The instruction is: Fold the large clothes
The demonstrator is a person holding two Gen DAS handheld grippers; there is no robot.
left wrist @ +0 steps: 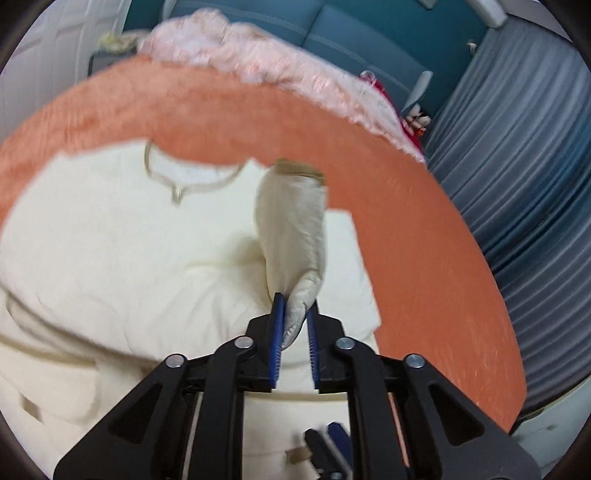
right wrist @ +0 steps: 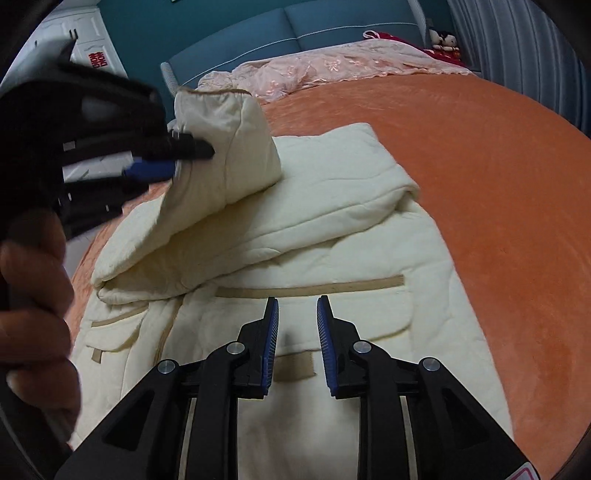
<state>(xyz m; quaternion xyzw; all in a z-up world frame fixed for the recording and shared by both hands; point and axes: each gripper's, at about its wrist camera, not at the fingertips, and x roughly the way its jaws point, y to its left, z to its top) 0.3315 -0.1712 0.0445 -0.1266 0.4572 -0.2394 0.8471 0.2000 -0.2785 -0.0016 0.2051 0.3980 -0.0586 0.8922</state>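
A cream quilted jacket (left wrist: 122, 236) with tan trim lies spread on an orange bed cover (left wrist: 424, 258). My left gripper (left wrist: 295, 306) is shut on the jacket's sleeve (left wrist: 291, 221) and holds it lifted above the jacket body, cuff pointing away. In the right wrist view the same sleeve (right wrist: 225, 147) hangs from the left gripper (right wrist: 184, 155) at upper left. My right gripper (right wrist: 297, 306) is open and empty, hovering just above the jacket's lower front (right wrist: 295, 266) near a tan-edged pocket. The other sleeve (right wrist: 332, 173) lies folded across the jacket.
A pink lace blanket (right wrist: 332, 62) lies bunched at the bed's head against a teal headboard (right wrist: 295, 22). Grey curtains (left wrist: 517, 166) hang beside the bed. Red items and a doll (right wrist: 445, 38) sit in the far corner. A white cabinet (right wrist: 92, 40) stands at left.
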